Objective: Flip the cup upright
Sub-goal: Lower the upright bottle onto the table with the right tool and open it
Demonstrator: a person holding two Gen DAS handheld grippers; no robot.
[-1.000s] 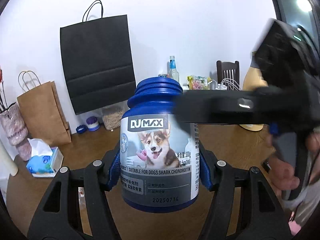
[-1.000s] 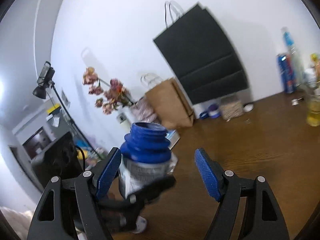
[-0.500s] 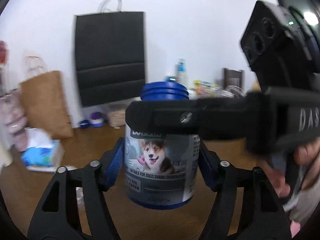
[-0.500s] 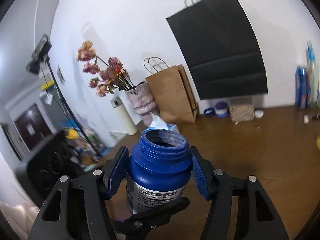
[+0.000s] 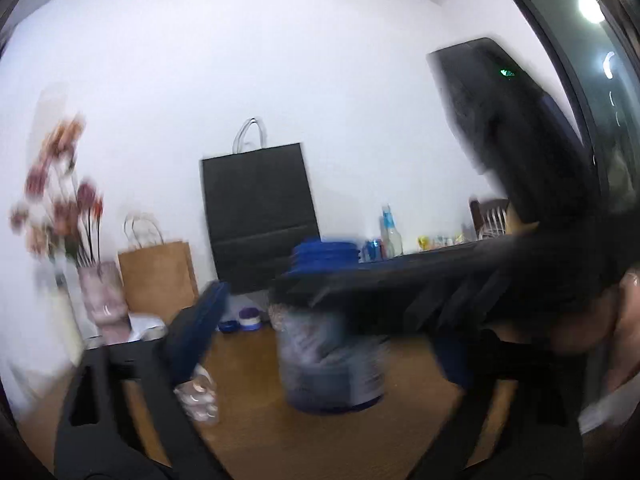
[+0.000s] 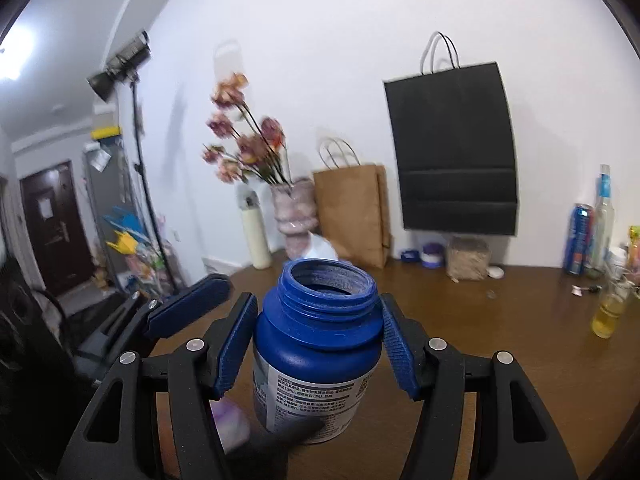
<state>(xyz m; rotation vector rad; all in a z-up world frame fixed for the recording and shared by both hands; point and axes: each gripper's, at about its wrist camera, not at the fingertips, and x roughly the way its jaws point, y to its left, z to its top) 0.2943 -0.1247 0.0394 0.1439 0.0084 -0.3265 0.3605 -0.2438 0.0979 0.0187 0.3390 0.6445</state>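
The cup is a blue open-mouthed jar [image 6: 316, 344] with a white and grey label. It stands mouth up between the blue pads [image 6: 236, 344] of my right gripper [image 6: 318, 340], which is shut on its shoulder. In the blurred left wrist view the jar [image 5: 332, 364] sits just above or on the wooden table [image 5: 256, 432]; I cannot tell which. My left gripper [image 5: 328, 320] is open, its fingers apart from the jar's sides. The right gripper's black body [image 5: 460, 284] crosses in front of the jar. One left finger [image 6: 188, 308] shows to the jar's left.
A black paper bag [image 6: 452, 152], a brown bag [image 6: 352, 212] and a vase of flowers [image 6: 296, 216] stand along the back wall. A can [image 6: 578, 240], bottles and a glass of yellow liquid [image 6: 608, 312] crowd the right. A clear plastic item [image 5: 198, 396] lies near the left finger.
My left gripper has let go of the jar, opened and drawn back. My right gripper, which was closing around the jar, now holds it alone.
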